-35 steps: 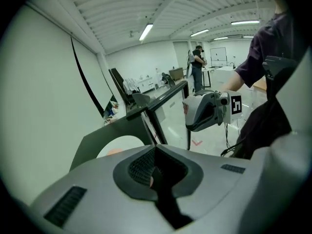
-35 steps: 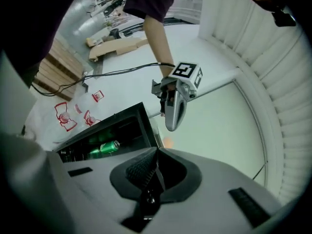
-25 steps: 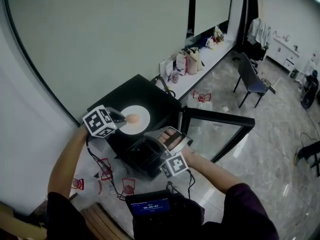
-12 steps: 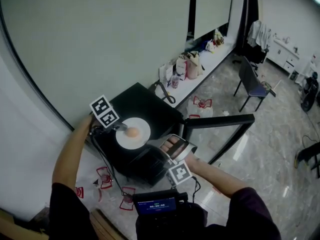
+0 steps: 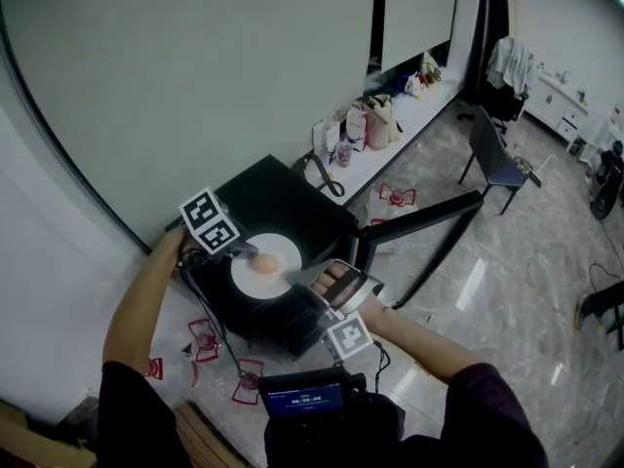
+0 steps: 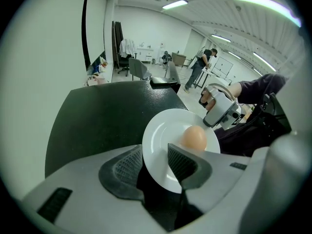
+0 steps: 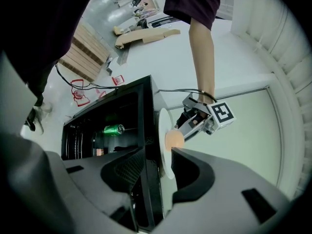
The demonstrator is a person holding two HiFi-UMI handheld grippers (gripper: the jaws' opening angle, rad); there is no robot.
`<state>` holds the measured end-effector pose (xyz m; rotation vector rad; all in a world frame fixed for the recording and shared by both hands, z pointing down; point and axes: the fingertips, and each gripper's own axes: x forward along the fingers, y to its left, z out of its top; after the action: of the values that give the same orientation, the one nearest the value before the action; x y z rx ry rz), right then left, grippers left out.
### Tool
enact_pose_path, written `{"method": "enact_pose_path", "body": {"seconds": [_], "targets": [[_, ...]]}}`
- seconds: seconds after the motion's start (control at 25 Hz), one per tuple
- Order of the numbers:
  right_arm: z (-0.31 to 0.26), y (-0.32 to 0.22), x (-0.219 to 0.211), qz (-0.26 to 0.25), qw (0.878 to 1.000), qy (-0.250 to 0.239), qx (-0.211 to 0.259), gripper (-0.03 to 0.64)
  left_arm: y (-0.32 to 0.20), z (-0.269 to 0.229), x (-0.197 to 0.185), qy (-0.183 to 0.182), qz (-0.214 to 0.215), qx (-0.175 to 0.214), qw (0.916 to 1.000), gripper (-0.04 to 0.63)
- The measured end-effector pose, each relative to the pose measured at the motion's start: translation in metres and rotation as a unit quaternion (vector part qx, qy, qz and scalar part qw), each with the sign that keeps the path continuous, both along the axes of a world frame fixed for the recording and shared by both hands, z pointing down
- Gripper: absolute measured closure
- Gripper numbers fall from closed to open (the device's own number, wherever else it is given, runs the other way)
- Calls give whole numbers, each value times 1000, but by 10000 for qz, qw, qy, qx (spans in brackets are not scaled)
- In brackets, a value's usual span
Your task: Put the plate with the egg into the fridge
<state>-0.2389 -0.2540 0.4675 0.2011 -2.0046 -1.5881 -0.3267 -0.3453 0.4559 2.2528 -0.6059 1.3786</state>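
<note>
A white plate (image 5: pixel 285 258) with a brown egg (image 5: pixel 263 263) lies on top of the black mini fridge (image 5: pixel 278 198). My left gripper (image 5: pixel 249 253) is at the plate's left rim. In the left gripper view the plate (image 6: pixel 163 133) sits between its jaws (image 6: pixel 156 162) with the egg (image 6: pixel 193 138) just beyond; the jaws have just been opening and stand wide. My right gripper (image 5: pixel 297 279) is at the plate's near rim. Its jaws (image 7: pixel 153 167), which have just opened further, straddle the edge-on plate (image 7: pixel 162 128) and the fridge's top edge.
The fridge's glass door (image 5: pixel 419 230) hangs open to the right. Inside the fridge lies a green can (image 7: pixel 113 129). Bags (image 5: pixel 366 120) line a low ledge behind, and a chair (image 5: pixel 492 154) stands further off. Red-rimmed items (image 5: pixel 205 339) and cables litter the floor at the left.
The left gripper's jaws have opened at the plate's left rim, and it has dropped lower. The right gripper has moved up to the plate's near rim. The door looks narrower.
</note>
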Motion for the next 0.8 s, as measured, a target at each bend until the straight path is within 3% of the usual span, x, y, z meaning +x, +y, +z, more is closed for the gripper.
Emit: {"method": "enact_pose_path", "body": {"seconds": [0.16,0.32,0.48,0.64,0.8], "targets": [[-2,12,-1,-145,9997,-43,186,447,9,-1,11,30,59,27,10000,451],[-10,20,-1,-279,9983,-292,422,571,14,-1,15,24,55,44,10000,451],[-10,23,0,-317,9971,-311,622,589,14,-5,17,73,-11,218,9997,451],[-12,24,0,-317,9962,-315,749,592,10,-22,17,64,-84,710,9974,451],[-10,24,4,-181,9959,-280,841,592,20,-45,25,193,-207,1421,9894,453]]}}
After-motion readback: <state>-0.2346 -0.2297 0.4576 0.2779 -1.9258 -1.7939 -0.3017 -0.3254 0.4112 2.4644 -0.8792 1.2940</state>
